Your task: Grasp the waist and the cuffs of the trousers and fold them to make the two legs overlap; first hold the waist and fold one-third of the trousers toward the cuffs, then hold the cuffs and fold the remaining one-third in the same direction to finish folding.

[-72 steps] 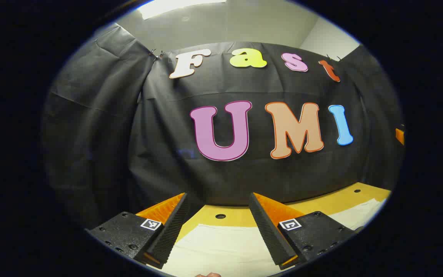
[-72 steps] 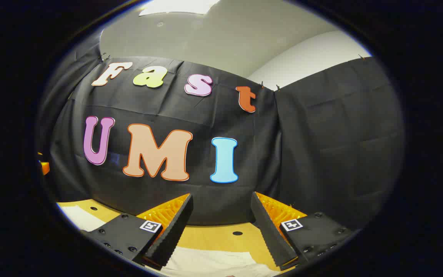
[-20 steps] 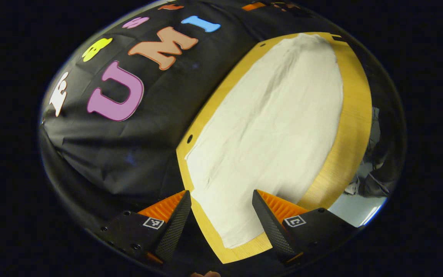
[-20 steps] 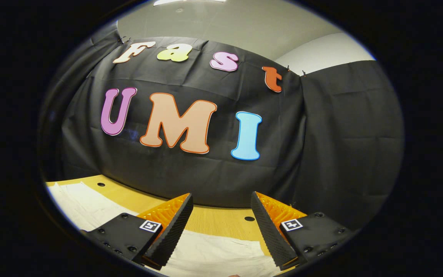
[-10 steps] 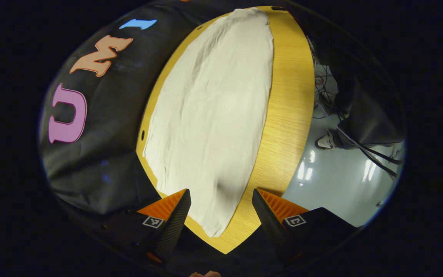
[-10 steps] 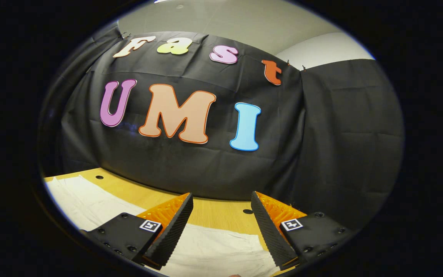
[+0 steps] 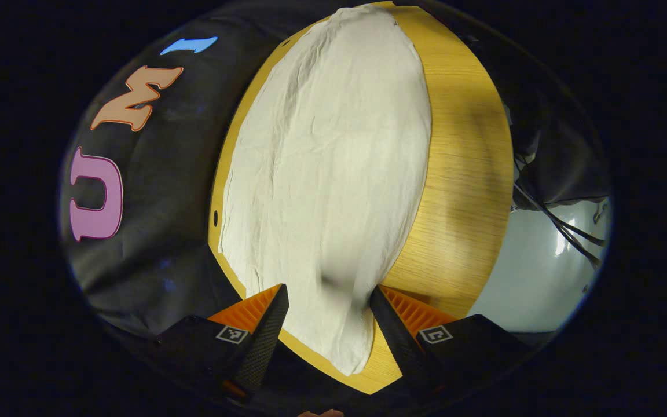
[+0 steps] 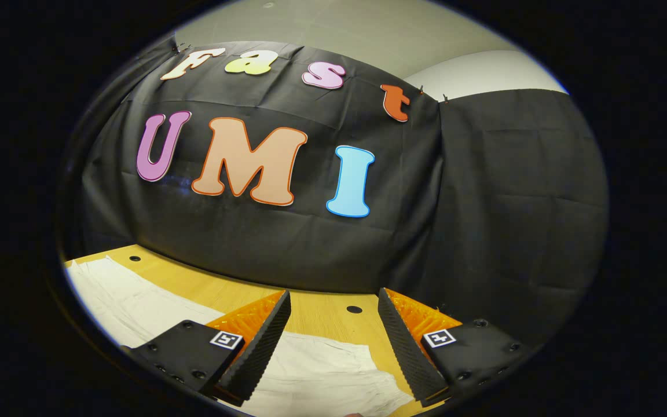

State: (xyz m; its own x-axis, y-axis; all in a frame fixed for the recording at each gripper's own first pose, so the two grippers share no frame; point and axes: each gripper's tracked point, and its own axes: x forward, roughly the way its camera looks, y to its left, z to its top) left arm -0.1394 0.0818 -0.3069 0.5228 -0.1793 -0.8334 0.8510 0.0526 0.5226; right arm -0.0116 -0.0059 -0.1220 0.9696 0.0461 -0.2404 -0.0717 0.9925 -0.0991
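Cream-white trousers (image 7: pixel 327 174) lie flat and lengthwise on a wooden table (image 7: pixel 466 191). In the left gripper view my left gripper (image 7: pixel 329 324) is open, its fingers on either side of the near end of the cloth and just above it. The right gripper view faces the booth wall, and my right gripper (image 8: pixel 333 341) is open over another end of the trousers (image 8: pixel 322 376), which lies wrinkled below its fingers. A further stretch of the cloth (image 8: pixel 119 301) runs off to the left there.
The table's near corner (image 7: pixel 368 385) sits just under the left gripper. Small round holes (image 8: pixel 354 310) mark the tabletop near the black wall. Beyond the table's right edge are a grey floor (image 7: pixel 542 278), dark cables and a person's dark clothing (image 7: pixel 565 168).
The left gripper has swung from facing the wall to looking along the table and has come down close to the cloth's near end. The right gripper has tilted down a little over its end.
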